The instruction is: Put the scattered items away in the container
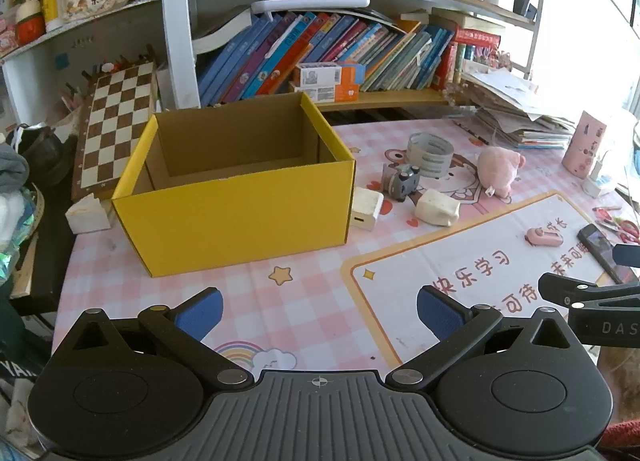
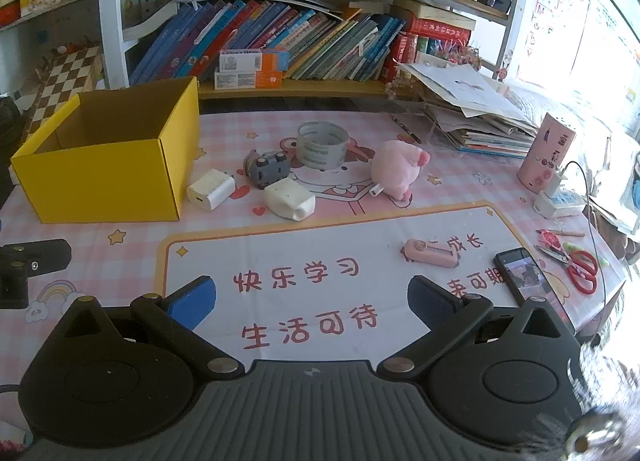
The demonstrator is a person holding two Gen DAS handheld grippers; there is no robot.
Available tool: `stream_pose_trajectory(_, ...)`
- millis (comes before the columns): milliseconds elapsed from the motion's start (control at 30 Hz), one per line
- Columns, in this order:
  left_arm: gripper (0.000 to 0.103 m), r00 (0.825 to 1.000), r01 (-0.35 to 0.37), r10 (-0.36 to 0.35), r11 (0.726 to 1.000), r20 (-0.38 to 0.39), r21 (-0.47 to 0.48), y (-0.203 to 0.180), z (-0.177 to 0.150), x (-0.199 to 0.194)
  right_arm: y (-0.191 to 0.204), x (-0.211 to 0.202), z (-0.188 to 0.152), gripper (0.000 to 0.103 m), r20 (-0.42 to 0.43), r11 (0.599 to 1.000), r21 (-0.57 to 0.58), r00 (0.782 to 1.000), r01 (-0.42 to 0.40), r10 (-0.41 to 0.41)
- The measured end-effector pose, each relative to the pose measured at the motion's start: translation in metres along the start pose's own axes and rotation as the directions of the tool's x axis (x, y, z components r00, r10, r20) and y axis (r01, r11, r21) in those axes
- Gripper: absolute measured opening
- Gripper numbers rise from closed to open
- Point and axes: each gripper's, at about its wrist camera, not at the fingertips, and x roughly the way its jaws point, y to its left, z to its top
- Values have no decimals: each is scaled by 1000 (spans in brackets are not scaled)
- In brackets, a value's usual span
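An empty yellow cardboard box (image 1: 236,217) (image 2: 104,177) stands on the pink checked desk mat. To its right lie a white charger (image 1: 366,208) (image 2: 211,189), a grey toy car (image 1: 401,181) (image 2: 267,169), a white squashed bottle (image 1: 437,207) (image 2: 290,199), a tape roll (image 1: 430,153) (image 2: 322,145), a pink plush pig (image 1: 498,171) (image 2: 394,171) and a small pink gadget (image 1: 543,237) (image 2: 431,255). My left gripper (image 1: 318,311) is open in front of the box, holding nothing. Over the mat's white panel, my right gripper (image 2: 312,301) is open and empty.
A phone (image 2: 528,277), red scissors (image 2: 582,269), a pink cylinder (image 2: 546,153) and a plugged charger (image 2: 558,201) occupy the right side. A paper pile (image 2: 476,117) and bookshelf (image 2: 280,45) stand behind. A chessboard (image 1: 116,129) leans left of the box.
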Motion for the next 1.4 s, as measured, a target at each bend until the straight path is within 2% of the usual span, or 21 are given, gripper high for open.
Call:
stream_pose_trajectory(1067, 103, 999, 31, -32, 999, -37, -16, 7, -8, 9, 6, 9, 4, 103, -46, 1000, -3, 999, -5, 5)
stream_pose_trajectory(1400, 103, 998, 35, -35, 999, -44, 11, 6, -8, 9, 7, 11, 0, 103, -48, 1000, 6, 999, -8, 8)
